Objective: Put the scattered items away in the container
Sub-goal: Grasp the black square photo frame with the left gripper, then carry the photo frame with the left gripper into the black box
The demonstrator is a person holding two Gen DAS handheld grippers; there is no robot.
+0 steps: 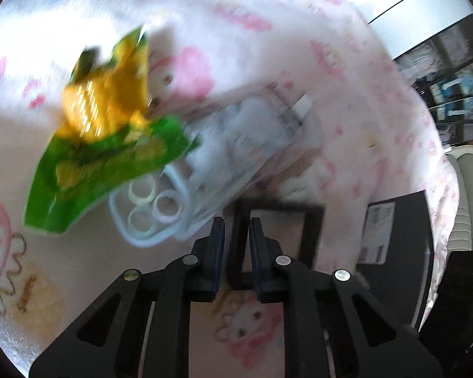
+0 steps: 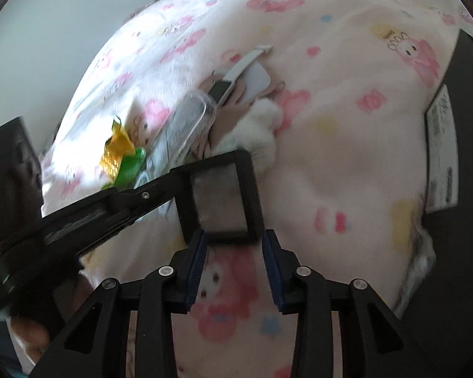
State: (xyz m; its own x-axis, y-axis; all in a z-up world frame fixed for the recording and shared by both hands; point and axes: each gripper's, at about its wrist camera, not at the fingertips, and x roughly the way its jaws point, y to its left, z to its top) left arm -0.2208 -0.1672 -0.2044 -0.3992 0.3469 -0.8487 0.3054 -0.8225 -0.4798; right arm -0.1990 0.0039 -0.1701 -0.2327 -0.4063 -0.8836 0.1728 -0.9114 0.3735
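Observation:
A small black square frame (image 2: pixel 224 200) is held by my left gripper (image 1: pixel 236 223), whose fingers are shut on its edge; the frame also shows in the left wrist view (image 1: pixel 277 236). My right gripper (image 2: pixel 233 239) is open, its fingers either side of the frame's near edge. On the pink printed blanket (image 2: pixel 347 157) lie a green and yellow snack bag (image 1: pixel 107 145), a clear case with pastel tape rolls (image 1: pixel 154 211), a clear phone case (image 2: pixel 192 119), a white band (image 2: pixel 246 63) and a white plush toy (image 2: pixel 261 132).
A black box with a white label (image 2: pixel 441 154) stands at the blanket's right edge; it also shows in the left wrist view (image 1: pixel 394 236). A pale wall is at the far left in the right wrist view. Shelves show at the far right in the left wrist view.

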